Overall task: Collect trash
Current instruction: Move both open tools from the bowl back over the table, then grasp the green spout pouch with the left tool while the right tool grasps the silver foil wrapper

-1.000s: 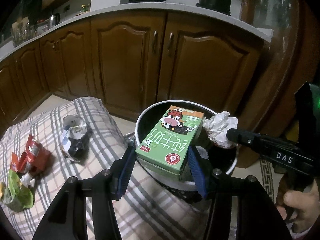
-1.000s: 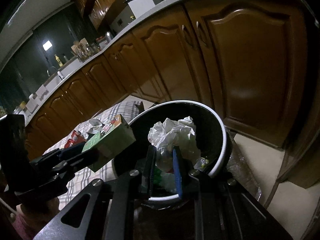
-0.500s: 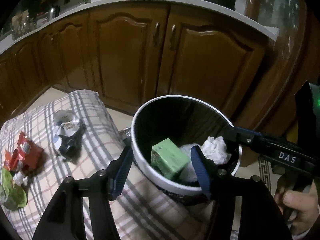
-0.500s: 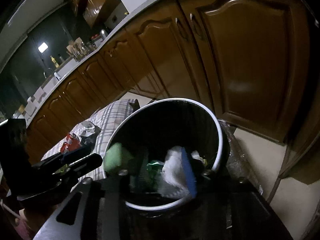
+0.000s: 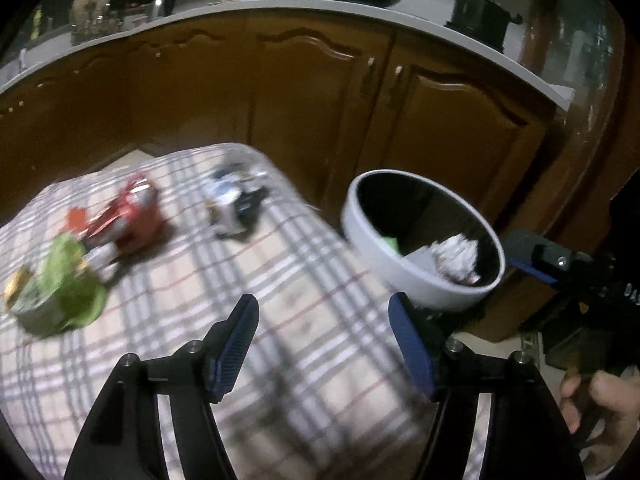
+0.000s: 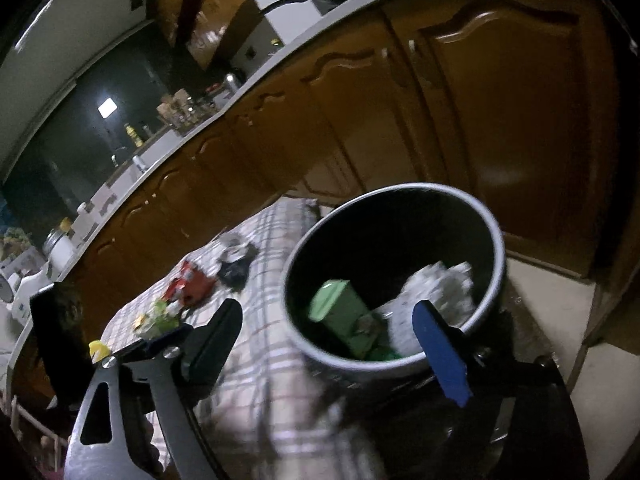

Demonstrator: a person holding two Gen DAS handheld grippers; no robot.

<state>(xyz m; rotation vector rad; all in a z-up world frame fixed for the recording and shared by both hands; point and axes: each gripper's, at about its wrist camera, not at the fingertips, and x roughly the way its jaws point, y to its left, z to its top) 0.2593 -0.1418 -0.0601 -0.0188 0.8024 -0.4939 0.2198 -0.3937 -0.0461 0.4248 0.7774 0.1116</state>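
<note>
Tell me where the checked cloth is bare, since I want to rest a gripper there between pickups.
The near part of the checked cloth, under the open left gripper and beside the bin, lies bare. The far left is crowded: green wrapper, red wrapper, and silver-black wrapper near the far edge.

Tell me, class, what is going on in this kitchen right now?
A person holding a gripper in each hand is clearing trash off a checked cloth into a bin. A green carton and a crumpled paper ball already lie inside the bin. Both the left gripper and the right gripper have just been opening and hold nothing. A red wrapper, a green wrapper and a dark and white wrapper are left on the cloth.
</note>
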